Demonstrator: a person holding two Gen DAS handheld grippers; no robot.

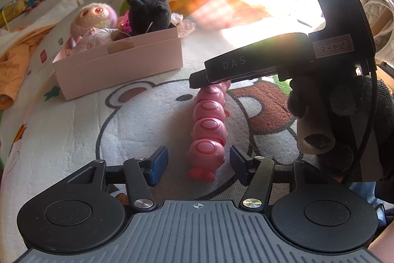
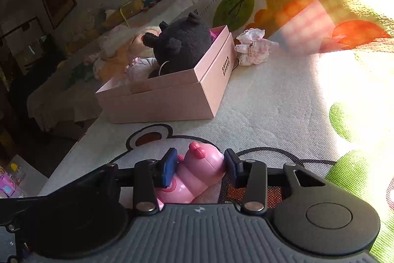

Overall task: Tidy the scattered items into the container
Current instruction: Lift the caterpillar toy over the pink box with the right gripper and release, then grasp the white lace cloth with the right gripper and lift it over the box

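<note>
The pink caterpillar (image 1: 208, 130) lies stretched out on the printed mat (image 1: 73, 139), across the bear drawing, well apart from the pink box (image 1: 118, 65).

In the left wrist view, the left gripper (image 1: 199, 164) is spread wide, with the near end of the caterpillar lying between its 2 blue pads (image 1: 157, 165). Neither pad touches the toy; there is mat showing on both sides.

The right gripper (image 2: 200, 170) is at the other end of the toy. In the right wrist view its 2 pads (image 2: 170, 170) stand on either side of an end segment, and the toy fills almost the whole gap between them. The left pad seems to press the pink shell; whether the right pad touches it cannot be told, so a firm grasp is not certain.

In the left wrist view the right gripper's black body (image 1: 283, 58) covers the far end of the caterpillar, and a gloved hand (image 1: 344, 115) holds its handle. In the right wrist view most of the toy is hidden below the gripper's base.

The box holds a doll (image 1: 93, 26) and a black plush (image 1: 150, 14), both sticking up over the rim. A small frilly cloth (image 2: 253, 46) lies just beside the box. Sun glare washes out the far right of the mat.
</note>
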